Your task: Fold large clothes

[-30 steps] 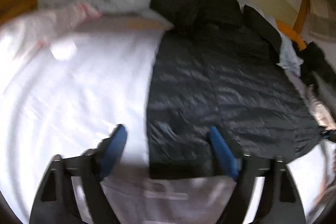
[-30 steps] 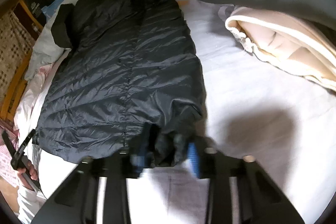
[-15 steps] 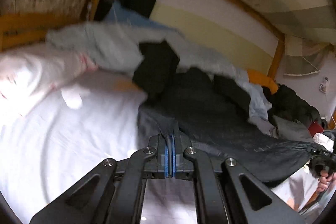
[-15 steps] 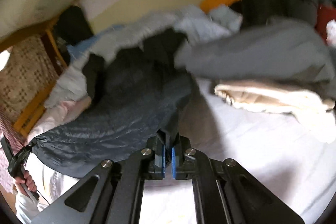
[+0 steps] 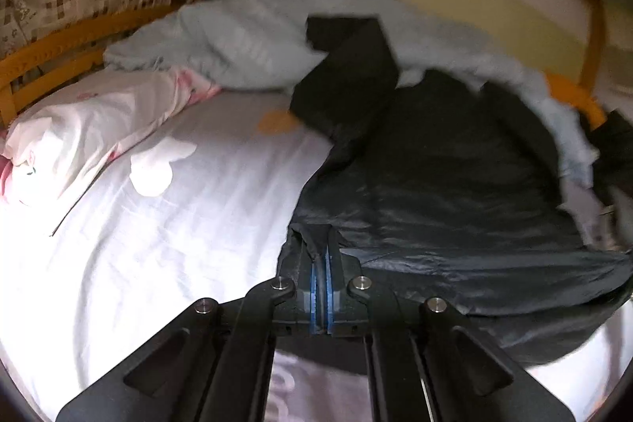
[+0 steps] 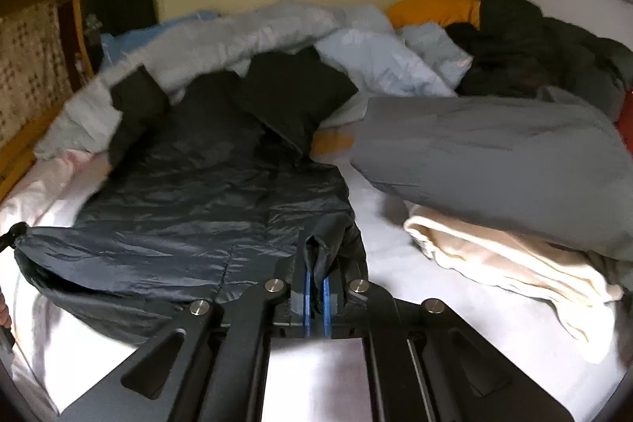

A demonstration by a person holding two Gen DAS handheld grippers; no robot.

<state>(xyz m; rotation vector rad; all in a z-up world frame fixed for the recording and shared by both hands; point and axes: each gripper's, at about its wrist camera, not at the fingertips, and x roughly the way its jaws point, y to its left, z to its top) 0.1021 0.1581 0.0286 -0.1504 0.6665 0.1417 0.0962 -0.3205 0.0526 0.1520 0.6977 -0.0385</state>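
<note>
Left wrist view: left gripper, open a sec ago, is now clamped on the near hem corner of the long black quilted puffer coat. Right gripper also pinches the hem. Hem is lifted off the white bed sheet near its front edge, collar end resting toward the headboard, so the fold-over can prob. start.

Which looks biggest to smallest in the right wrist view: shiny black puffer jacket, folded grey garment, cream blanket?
1. Shiny black puffer jacket
2. Folded grey garment
3. Cream blanket, partly hidden under the grey garment, so its true size is unsure.
</note>
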